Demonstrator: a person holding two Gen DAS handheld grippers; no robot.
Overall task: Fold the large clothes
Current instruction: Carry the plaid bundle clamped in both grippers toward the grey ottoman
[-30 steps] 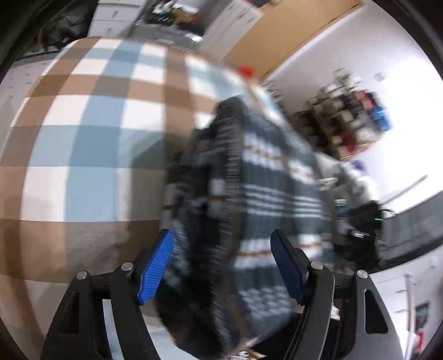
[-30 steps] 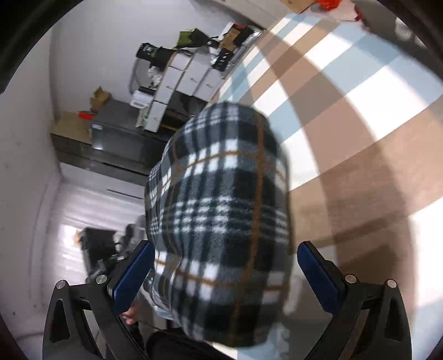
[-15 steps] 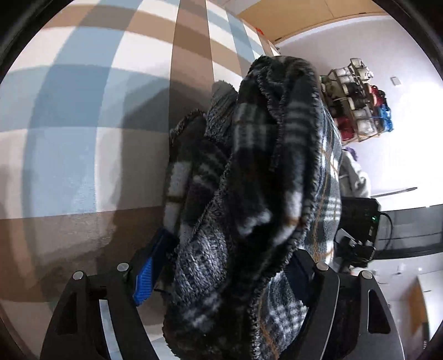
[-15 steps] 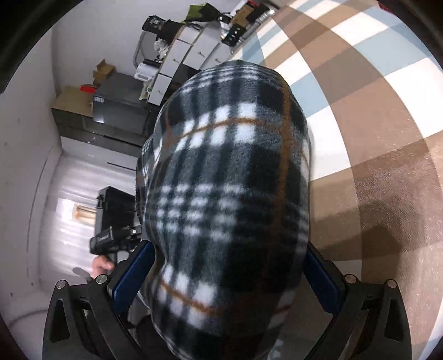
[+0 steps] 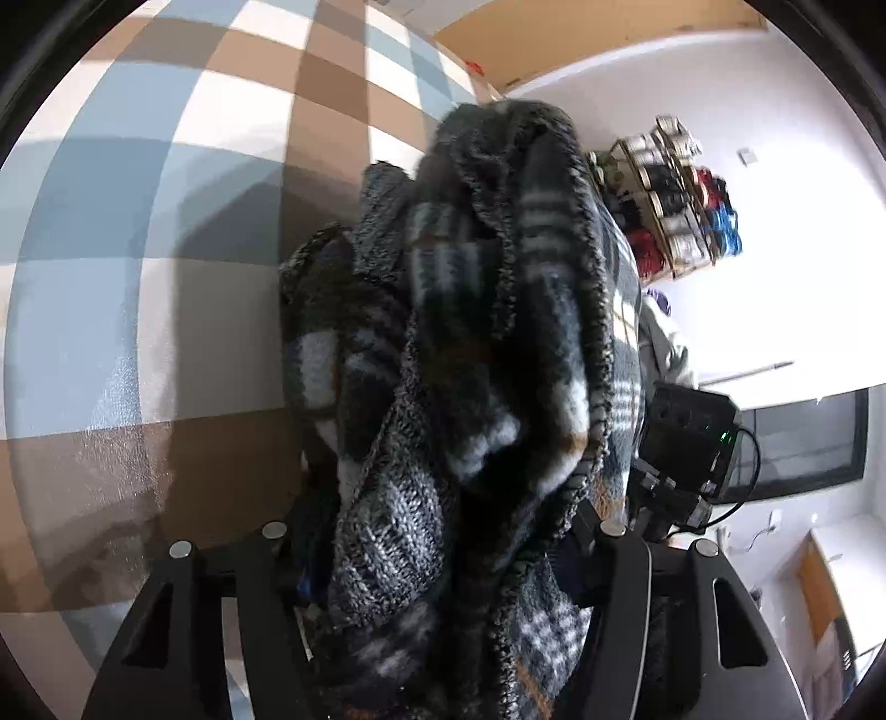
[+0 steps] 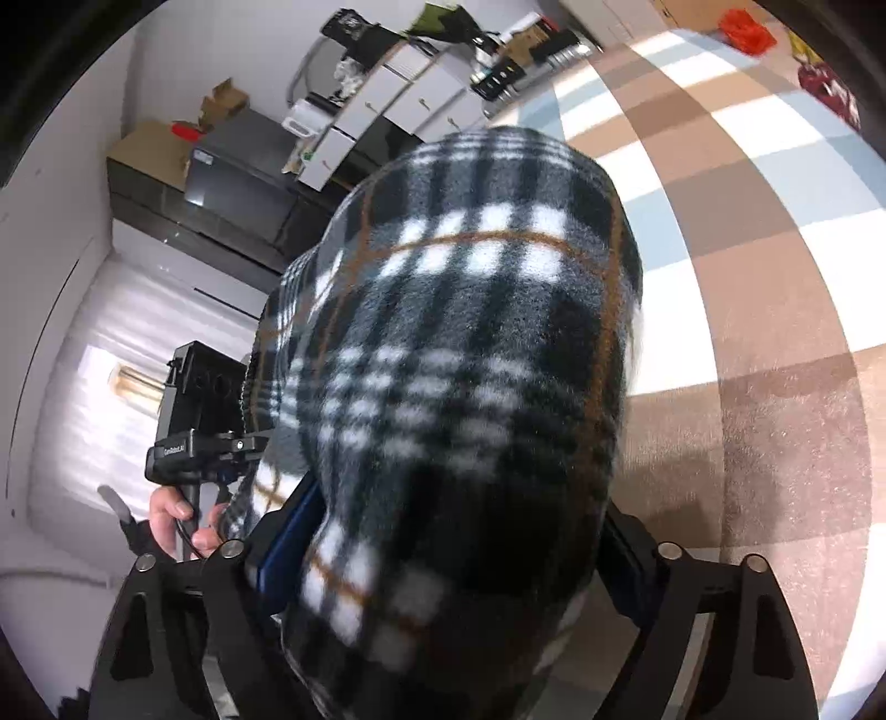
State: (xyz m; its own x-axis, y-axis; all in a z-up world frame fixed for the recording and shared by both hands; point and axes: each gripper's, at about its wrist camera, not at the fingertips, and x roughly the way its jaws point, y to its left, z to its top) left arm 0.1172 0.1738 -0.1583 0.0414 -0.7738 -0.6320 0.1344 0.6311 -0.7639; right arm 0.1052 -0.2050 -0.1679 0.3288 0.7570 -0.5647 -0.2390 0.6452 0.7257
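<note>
A thick black, white and tan plaid fleece garment [image 5: 487,332] hangs bunched above a checked rug [image 5: 138,277]. My left gripper [image 5: 437,565] is closing, and the folded bundle fills the gap and hides both pads. In the right wrist view the same garment [image 6: 470,332] drapes over my right gripper [image 6: 454,554], whose jaws are closing too. Its left blue pad [image 6: 288,548] lies against the cloth and the other pad is covered. The left gripper's body [image 6: 194,437] and the hand [image 6: 171,515] holding it show at the left.
The brown, blue and white rug [image 6: 747,221] spreads under both grippers. A shelf of coloured items [image 5: 681,205] stands by the white wall. White drawers [image 6: 398,94] and a dark cabinet [image 6: 232,166] line the far side. A red object [image 6: 745,30] lies on the rug's far edge.
Both pairs of jaws have narrowed onto the garment, which now fills them and hides most of the blue pads. The cloth has bunched closer to both cameras.
</note>
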